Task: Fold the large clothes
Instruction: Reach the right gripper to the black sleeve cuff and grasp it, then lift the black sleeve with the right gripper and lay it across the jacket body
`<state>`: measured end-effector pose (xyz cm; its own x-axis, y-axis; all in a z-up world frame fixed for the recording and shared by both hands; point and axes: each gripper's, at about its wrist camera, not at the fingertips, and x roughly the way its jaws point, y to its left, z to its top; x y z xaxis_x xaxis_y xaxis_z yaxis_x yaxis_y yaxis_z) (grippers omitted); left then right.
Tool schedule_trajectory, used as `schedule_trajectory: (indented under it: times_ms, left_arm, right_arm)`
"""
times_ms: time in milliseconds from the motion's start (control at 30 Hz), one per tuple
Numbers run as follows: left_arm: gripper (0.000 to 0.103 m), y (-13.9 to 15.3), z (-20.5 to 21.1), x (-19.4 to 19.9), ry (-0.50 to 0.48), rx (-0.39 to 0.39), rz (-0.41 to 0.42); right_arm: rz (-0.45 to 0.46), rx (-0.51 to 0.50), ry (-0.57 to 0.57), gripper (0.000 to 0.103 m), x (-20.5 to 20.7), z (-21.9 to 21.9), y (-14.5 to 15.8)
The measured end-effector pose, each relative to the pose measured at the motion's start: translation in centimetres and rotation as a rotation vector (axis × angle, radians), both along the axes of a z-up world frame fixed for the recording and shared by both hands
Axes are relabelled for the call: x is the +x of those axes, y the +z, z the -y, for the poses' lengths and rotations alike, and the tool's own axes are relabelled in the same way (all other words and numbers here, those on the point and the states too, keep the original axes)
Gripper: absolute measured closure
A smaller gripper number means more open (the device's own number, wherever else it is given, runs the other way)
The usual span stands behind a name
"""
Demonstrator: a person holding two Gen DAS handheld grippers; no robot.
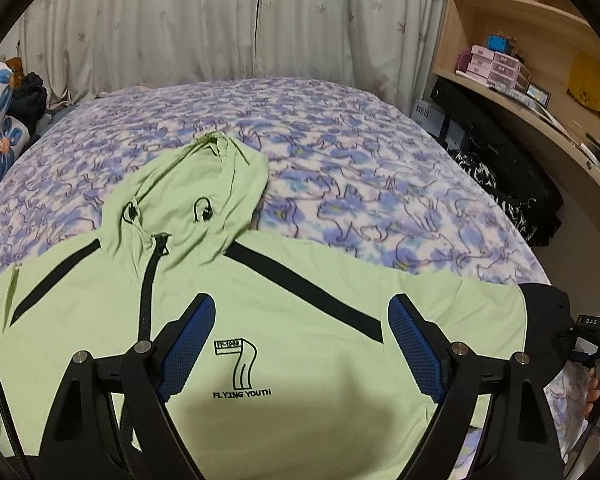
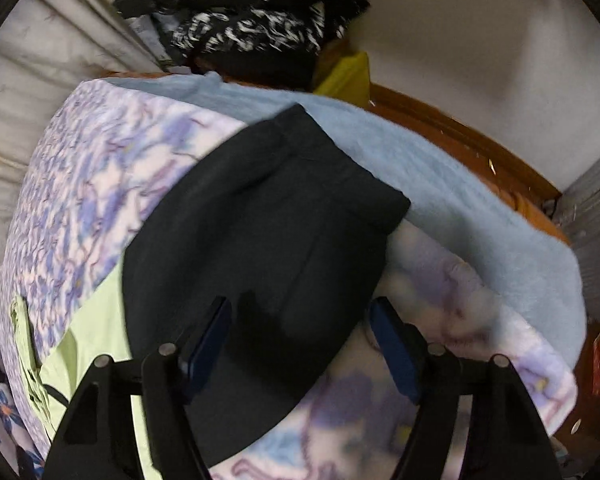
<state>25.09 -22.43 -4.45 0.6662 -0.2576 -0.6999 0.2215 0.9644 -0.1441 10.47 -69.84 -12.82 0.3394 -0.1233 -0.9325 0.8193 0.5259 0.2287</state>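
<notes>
My left tongs [image 1: 300, 344] hang with jaws spread wide, gripping nothing. My right tongs [image 2: 300, 344] are likewise parted and empty, angled downward.

The hoodie [image 1: 284, 320] lies flat on the bed [image 1: 340, 152], its hood [image 1: 196, 196] toward the curtains [image 1: 220, 20]. Shelves [image 1: 520, 52] stand at my right.
</notes>
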Motion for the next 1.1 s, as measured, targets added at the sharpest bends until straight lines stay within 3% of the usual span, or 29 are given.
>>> schedule_trajectory:
  times_ms: [67,133,200,267,467,600,733,867,967,1100]
  left_arm:
    - [0.016,-0.5,0.1,0.1,0.002,0.005,-0.018]
    - [0.016,-0.8,0.1,0.3,0.0,0.01,-0.038]
    - [0.016,-1.1,-0.1,0.4,0.008,0.019,-0.05]
    - [0.016,-1.2,-0.6,0.4,0.017,0.023,-0.059]
    - [0.016,-1.0,-2.8,0.7,0.06,0.055,-0.093]
    - [0.016,-0.5,-5.1,0.3,0.103,0.087,-0.065]
    - [0.016,0.0,-8.5,-0.8,0.147,0.102,-0.009]
    - [0.016,-0.3,-12.1,-1.8,0.181,0.06,0.011]
    - [0.016,-1.0,-14.7,-2.3,0.214,0.06,-0.02]
    - [0.016,-2.1,-17.2,-2.7,0.235,0.066,-0.077]
  right_arm:
    - [0.008,-0.013,-0.008,0.034,0.2,0.2,-0.5]
    - [0.009,-0.056,-0.002,0.051,0.6,-0.2,-0.3]
    - [0.022,-0.065,0.006,0.091,0.7,-0.3,0.0]
    - [0.054,-0.095,-0.004,0.094,0.5,-0.6,1.0]
    - [0.226,-0.273,0.113,0.096,1.9,-6.0,8.1]
    - [0.361,-0.354,0.349,0.096,4.4,-14.8,13.9]
    - [0.435,-0.375,0.644,0.095,6.8,-25.7,16.6]
    - [0.414,-0.368,0.878,0.095,7.9,-35.1,15.0]
    - [0.304,-0.398,1.023,0.094,8.2,-41.7,10.7]
    - [0.135,-0.348,1.089,0.088,7.9,-45.8,5.1]
